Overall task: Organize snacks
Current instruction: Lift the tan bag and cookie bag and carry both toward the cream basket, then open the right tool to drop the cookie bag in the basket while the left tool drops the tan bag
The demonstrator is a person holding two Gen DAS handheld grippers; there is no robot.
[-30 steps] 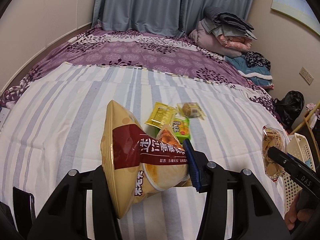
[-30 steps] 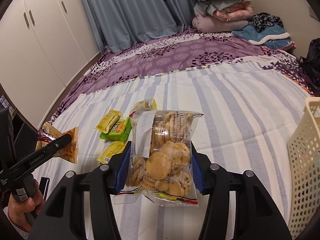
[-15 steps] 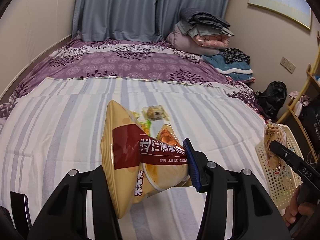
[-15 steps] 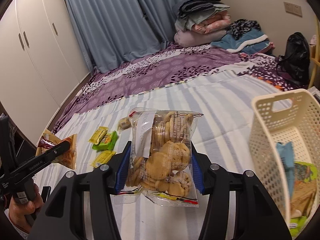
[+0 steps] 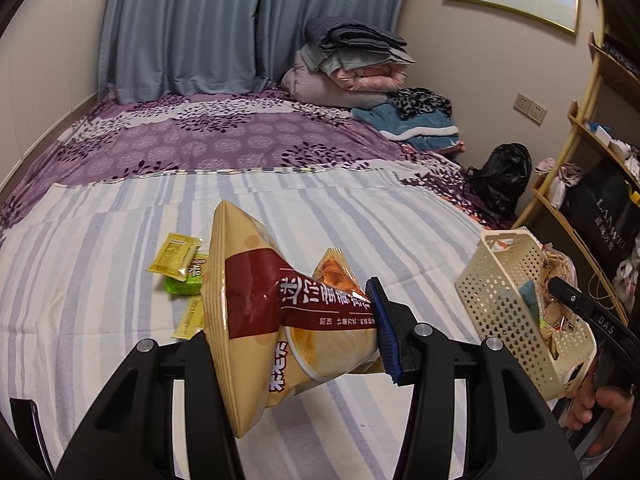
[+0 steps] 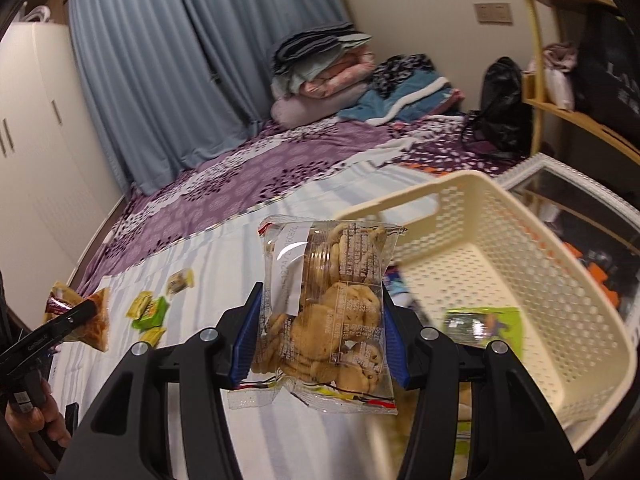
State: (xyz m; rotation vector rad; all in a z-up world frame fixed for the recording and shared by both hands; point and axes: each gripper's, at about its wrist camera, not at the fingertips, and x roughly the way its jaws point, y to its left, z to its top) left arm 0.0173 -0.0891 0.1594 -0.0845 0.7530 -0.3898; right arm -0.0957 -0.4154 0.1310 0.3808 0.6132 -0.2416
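On the striped bedsheet [image 5: 100, 300], small yellow and green snack packets [image 5: 180, 266] are left lying at the left. A tan and dark-red crinkled snack bag [image 5: 272, 320] is clamped between the blue pads of the left gripper [image 5: 296, 344], above the sheet. Further right, a clear plastic bag of cookies [image 6: 326, 312] is gripped by the right gripper [image 6: 320, 340], held just beside the cream perforated plastic basket [image 6: 520, 280], over its near rim.

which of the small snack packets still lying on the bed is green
The green packet in the cluster on the striped sheet. A yellow packet overlaps its top; another yellow one lies just below.
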